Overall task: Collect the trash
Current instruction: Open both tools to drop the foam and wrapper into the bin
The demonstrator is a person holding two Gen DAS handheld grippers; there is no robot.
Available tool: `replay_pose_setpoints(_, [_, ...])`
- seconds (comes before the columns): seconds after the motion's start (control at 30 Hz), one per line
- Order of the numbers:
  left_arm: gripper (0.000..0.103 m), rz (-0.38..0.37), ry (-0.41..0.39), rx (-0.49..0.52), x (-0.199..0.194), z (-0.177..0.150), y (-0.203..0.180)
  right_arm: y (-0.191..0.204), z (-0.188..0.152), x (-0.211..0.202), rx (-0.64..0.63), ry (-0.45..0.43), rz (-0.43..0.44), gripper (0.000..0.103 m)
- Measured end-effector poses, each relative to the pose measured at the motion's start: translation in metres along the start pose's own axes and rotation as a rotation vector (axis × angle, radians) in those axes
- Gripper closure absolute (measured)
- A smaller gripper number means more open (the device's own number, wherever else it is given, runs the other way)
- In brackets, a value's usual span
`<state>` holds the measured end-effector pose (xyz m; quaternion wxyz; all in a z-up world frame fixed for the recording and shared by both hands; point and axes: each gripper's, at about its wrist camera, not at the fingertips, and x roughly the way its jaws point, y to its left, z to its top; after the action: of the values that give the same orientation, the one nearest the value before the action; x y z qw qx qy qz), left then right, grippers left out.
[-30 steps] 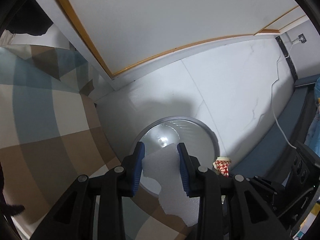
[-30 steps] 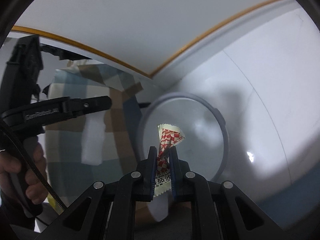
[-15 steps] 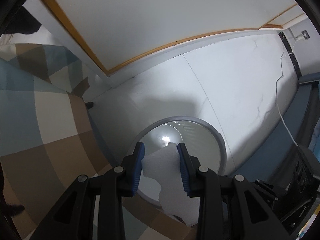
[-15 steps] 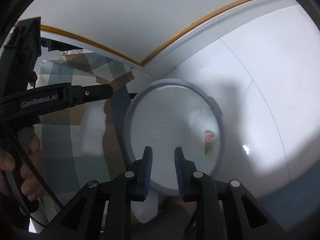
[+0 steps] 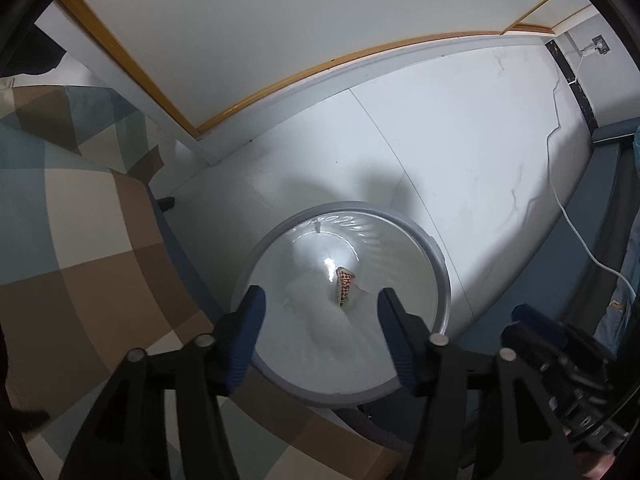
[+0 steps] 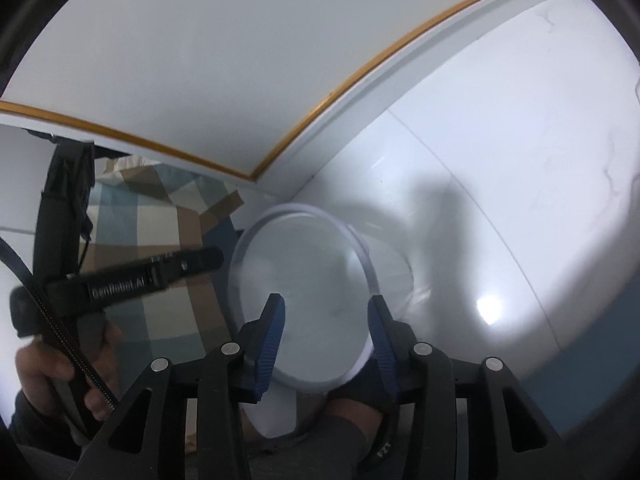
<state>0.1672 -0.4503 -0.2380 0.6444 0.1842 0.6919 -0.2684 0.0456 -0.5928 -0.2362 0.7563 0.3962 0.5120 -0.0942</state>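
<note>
- A red-and-white checked wrapper, crumpled to a wedge with a touch of green at its lower end, is being shown lying inside the bin, on the white liner near the bottom.
- A white, blurred mass is being seen spread under and around the wrapper; whether it is foam or liner folds cannot be told.
- The bin, round and grey-rimmed, is being shown standing on the pale floor, just beside the checked cloth in brown, cream and blue.
- The left gripper is being held above the bin's mouth, its blue-padded fingers spread wide with nothing gripped between them.
- The wrapper is being framed between the two left fingers, nearer the right one, well below them and untouched.
- The right gripper is likewise being held over the bin, its fingers parted wide and empty.
- In the right wrist view the bin's inside is being blurred to pale grey, and the wrapper cannot be made out.
- The left gripper is also being caught in the right wrist view, beside the bin's rim, with the hand wrapped round its handle.
- A white cable is being seen trailing across the floor at the right of the left wrist view.
</note>
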Motion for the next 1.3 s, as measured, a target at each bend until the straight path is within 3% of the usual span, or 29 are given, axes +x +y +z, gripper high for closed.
replay_pose_setpoints(0.2, [0.048,0.011,-0.065,-0.038,-0.026,-0.011,0.002,-0.001,0.003,-0.018,0.017,-0.044,-0.009,0.059])
replay_pose_setpoints(0.53, [0.048,0.061,-0.330,-0.062,-0.114,-0.042,0.006,0.018,0.005,-0.059,-0.011,-0.130,-0.058,0.049])
replay_pose_setpoints(0.7, [0.047,0.064,-0.443,-0.082,-0.157,-0.065,0.015,0.046,0.005,-0.094,-0.047,-0.216,-0.054,0.045])
replay_pose_setpoints(0.8, [0.046,0.078,-0.512,-0.089,-0.184,-0.081,0.022,0.073,0.003,-0.125,-0.110,-0.297,-0.070,0.041])
replay_pose_setpoints(0.9, [0.027,0.097,-0.589,-0.118,-0.216,-0.106,0.038,0.108,-0.001,-0.157,-0.191,-0.381,-0.114,0.040])
replay_pose_setpoints(1.03, [0.025,0.133,-0.688,-0.174,-0.245,-0.142,0.068,0.170,-0.017,-0.200,-0.353,-0.511,-0.122,0.035])
replay_pose_setpoints(1.3, [0.022,0.208,-0.831,-0.288,-0.295,-0.207,0.123,0.272,-0.064,-0.237,-0.541,-0.635,0.017,0.022])
